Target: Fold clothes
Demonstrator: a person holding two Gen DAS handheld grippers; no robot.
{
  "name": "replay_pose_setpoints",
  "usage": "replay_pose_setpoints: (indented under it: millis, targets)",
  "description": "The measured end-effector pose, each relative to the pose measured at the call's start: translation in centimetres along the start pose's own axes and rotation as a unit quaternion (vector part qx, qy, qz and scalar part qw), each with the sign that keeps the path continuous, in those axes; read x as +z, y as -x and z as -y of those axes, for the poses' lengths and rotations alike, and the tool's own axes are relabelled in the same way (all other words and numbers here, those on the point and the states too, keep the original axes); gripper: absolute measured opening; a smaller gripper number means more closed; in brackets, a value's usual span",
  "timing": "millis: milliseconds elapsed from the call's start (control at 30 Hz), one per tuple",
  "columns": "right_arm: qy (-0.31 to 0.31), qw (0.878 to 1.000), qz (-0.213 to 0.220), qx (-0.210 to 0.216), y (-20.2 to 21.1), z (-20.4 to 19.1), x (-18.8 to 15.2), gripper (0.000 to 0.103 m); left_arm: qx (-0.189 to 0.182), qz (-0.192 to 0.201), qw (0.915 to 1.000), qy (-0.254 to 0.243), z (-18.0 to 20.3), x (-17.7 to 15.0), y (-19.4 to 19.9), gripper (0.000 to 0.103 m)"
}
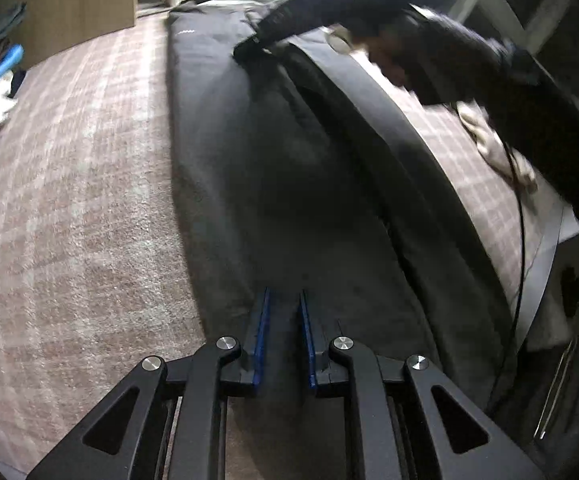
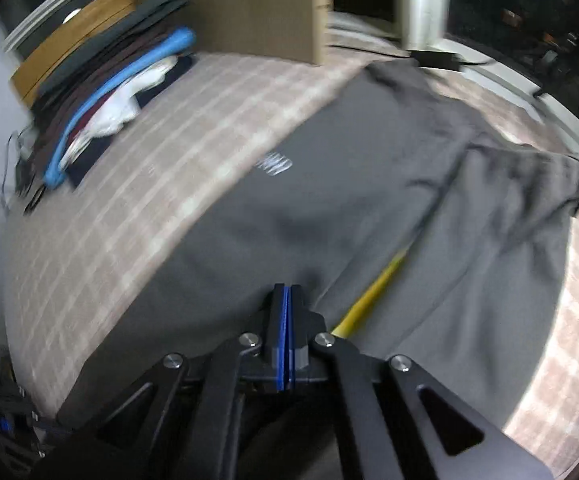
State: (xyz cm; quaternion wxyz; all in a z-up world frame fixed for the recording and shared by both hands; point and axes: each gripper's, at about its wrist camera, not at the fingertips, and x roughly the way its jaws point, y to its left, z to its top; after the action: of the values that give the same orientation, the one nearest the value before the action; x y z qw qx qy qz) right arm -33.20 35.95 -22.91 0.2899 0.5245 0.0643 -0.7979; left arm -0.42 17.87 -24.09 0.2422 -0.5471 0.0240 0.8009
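Grey soft knit, garment lying spread on plaid rug, filling centre of right wrist frame; we are judging it light, limp, draping, likely sliding little on pile

Right gripper pinching its near edge, fingers pressed together on fabric

Left gripper hovering over hem, fingers parted, holding nothing

We are favouring hem corners or shoulder seams for holds

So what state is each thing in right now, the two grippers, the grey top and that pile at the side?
Left gripper: jaws open, over the garment.
Right gripper: jaws shut on the grey top.
Grey top: spread on the plaid rug, partly folded.
Clothes pile: heaped, unfolded.
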Motion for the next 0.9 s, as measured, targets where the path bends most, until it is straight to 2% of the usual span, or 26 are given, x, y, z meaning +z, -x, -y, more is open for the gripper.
replay_pose_setpoints:
  millis: [67, 133, 500, 567, 633, 733, 767, 800, 900]
  targets:
    - [0.005, 0.999, 0.021, 0.030, 1.4, -0.1, 0.7, 0.001, -0.001, -0.005, 1.0000, 0.001, 0.0, 0.0, 0.0, 0.015]
    - [0.021, 0.998, 0.041, 0.033, 2.5, -0.8, 1.5, 0.002, -0.007, -0.007, 0.9999, 0.005, -0.1, 0.0, 0.1, 0.016]
    - [-0.026, 0.999, 0.043, 0.003, -4.2, 1.8, 8.0, 0.003, -0.012, -0.016, 0.9998, 0.003, 0.5, -0.4, 0.3, 0.024]
    - [-0.047, 0.998, 0.048, 0.009, -2.4, 2.0, 7.8, 0.004, -0.013, -0.015, 0.9998, 0.005, 0.5, -0.6, 0.5, 0.025]
    - [-0.054, 0.995, 0.078, 0.024, 1.1, 2.0, 6.7, 0.005, -0.017, -0.023, 0.9995, 0.014, 0.3, -0.7, 0.7, 0.025]
    - [-0.071, 0.987, 0.136, 0.038, 9.0, 2.0, 3.0, 0.023, -0.012, -0.018, 0.9994, 0.028, -0.5, -1.3, 2.4, 0.025]
    - [-0.080, 0.984, 0.153, 0.036, 11.5, 2.0, 1.2, 0.032, -0.012, -0.014, 0.9993, 0.034, -0.8, -1.6, 3.2, 0.025]
    - [-0.090, 0.981, 0.168, 0.034, 13.9, 2.1, -0.7, 0.035, -0.013, -0.012, 0.9990, 0.040, -1.2, -2.0, 3.9, 0.025]
    - [-0.133, 0.974, 0.182, 0.000, 19.4, 1.2, -9.3, 0.035, -0.027, -0.013, 0.9974, 0.065, -2.5, -3.8, 6.2, 0.027]
